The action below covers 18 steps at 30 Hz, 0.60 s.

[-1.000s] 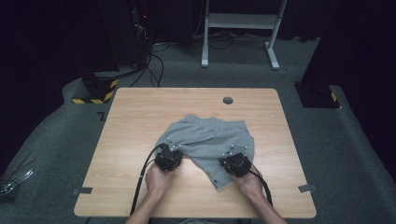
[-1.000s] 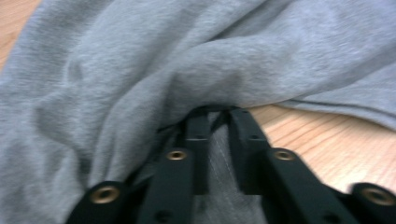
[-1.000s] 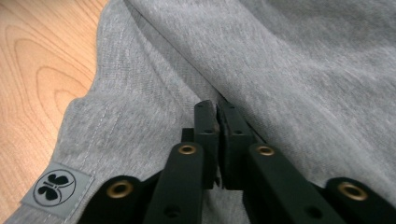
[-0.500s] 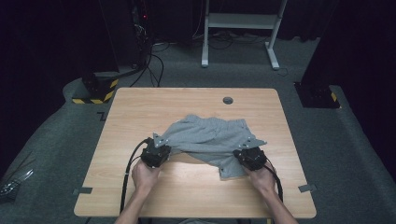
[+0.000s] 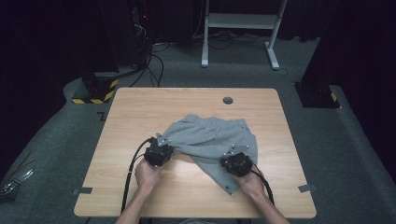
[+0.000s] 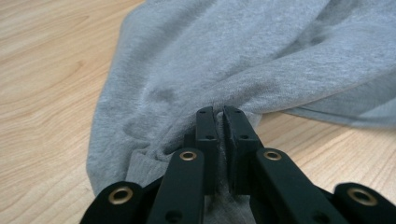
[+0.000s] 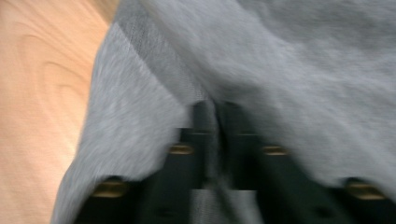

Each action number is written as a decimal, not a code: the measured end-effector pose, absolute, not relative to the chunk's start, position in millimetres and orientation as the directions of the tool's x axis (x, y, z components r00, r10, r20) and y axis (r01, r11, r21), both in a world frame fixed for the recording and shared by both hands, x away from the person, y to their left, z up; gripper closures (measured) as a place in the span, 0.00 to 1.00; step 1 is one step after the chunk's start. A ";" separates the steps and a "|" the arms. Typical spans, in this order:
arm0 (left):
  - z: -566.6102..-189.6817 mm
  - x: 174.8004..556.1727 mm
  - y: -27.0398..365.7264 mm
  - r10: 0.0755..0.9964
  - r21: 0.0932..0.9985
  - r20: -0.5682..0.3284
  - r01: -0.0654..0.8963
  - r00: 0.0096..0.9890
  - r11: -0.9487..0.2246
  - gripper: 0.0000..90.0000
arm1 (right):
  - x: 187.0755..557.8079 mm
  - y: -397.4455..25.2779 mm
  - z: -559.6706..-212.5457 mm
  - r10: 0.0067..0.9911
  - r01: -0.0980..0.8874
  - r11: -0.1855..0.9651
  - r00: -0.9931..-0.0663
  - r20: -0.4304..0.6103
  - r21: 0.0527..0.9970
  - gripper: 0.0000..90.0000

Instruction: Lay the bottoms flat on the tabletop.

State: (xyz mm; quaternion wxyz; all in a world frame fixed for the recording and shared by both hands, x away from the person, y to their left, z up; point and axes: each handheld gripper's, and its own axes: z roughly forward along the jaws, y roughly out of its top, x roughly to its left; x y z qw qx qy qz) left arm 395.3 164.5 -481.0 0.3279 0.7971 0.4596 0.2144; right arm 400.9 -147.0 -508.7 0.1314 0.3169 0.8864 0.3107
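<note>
A pair of grey sweat shorts (image 5: pixel 212 137) lies crumpled in the middle of the wooden table (image 5: pixel 140 112), its elastic waistband toward the far side. My left gripper (image 5: pixel 159 154) sits at the shorts' near left edge, and in the left gripper view its jaws are shut on a pinched fold of the grey fabric (image 6: pixel 219 100). My right gripper (image 5: pixel 236 163) is at the near right part of the shorts. The right gripper view is blurred, with its jaws pressed together on grey cloth (image 7: pixel 210 100).
A round cable hole (image 5: pixel 228 100) sits near the table's far edge. Tape marks lie at the near left (image 5: pixel 83 191) and near right (image 5: pixel 304 188) corners. Beyond the table stand a white frame (image 5: pixel 238 28) and cabled equipment (image 5: pixel 100 86) on the floor.
Both grippers spread apart and then shifted slightly, holding the shorts throughout. The cloth between them has been pulled wider and flatter across the table.
</note>
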 end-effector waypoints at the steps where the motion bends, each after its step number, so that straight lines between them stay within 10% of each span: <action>1: -479.6 395.6 165.9 0.875 0.722 0.040 0.591 0.483 -0.359 0.95 | 403.5 -148.0 -507.5 0.643 0.481 0.613 -0.765 -0.042 0.627 0.99; 13: -461.3 394.3 185.0 0.900 0.759 0.039 0.573 0.434 -0.309 0.95 | 426.0 -177.8 -494.8 0.735 0.525 0.560 -0.671 -0.093 0.640 0.97; 18: -467.4 391.6 175.7 0.886 0.753 0.051 0.565 0.461 -0.337 0.94 | 402.1 -170.6 -485.0 0.703 0.465 0.538 -0.708 -0.069 0.703 0.74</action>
